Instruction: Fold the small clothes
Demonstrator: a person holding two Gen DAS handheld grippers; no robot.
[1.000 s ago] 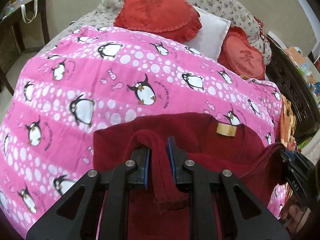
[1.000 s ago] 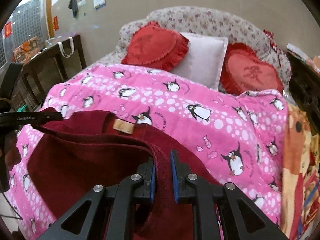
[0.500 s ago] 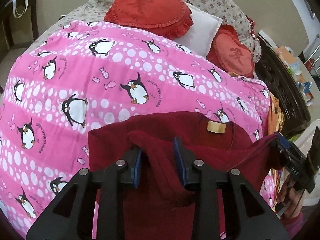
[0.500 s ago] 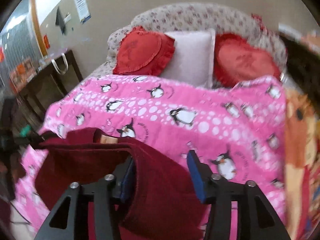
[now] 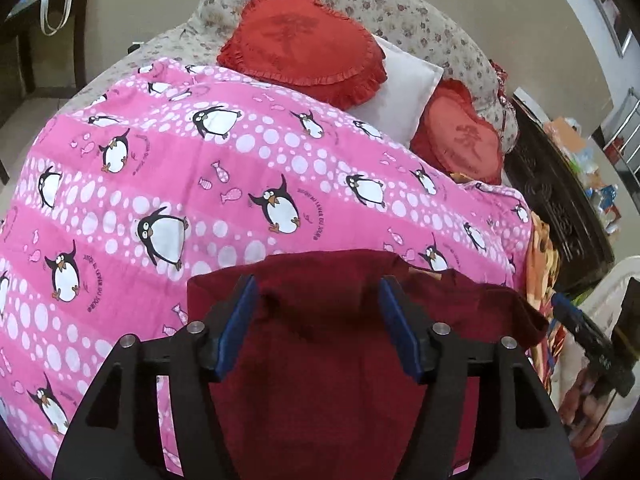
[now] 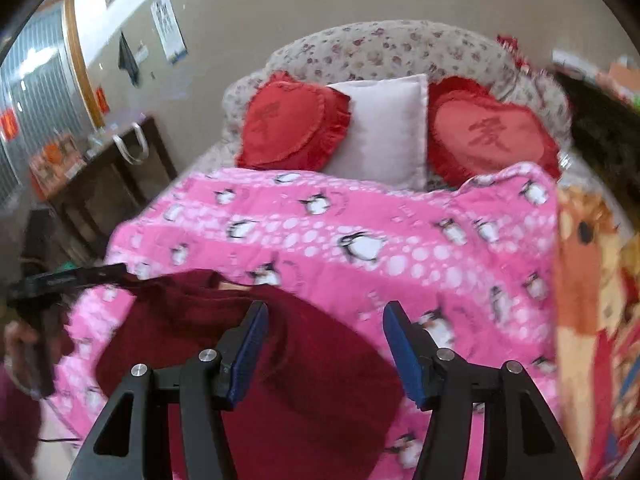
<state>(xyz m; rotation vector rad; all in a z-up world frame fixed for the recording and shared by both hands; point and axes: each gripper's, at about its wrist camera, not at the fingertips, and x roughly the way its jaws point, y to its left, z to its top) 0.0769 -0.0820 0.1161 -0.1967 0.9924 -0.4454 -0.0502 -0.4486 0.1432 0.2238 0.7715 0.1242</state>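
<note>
A small dark red garment lies folded on the pink penguin blanket. My left gripper hovers just above its near part. Its jaws are opening wide and the blue pads stand clear of the cloth on both sides. In the right wrist view the same garment lies under my right gripper, which is open, with the left pad over the cloth and the right pad over the blanket. Each gripper shows at the edge of the other's view: the right gripper, the left gripper.
Two red heart cushions and a white pillow lean on the floral headboard. An orange patterned blanket lies along the right side. A dark wooden table stands left of the bed.
Both grippers were shut on raised folds of the red garment; both have opened and let go. The cloth now lies flat on the blanket, and the right gripper has pulled back and up.
</note>
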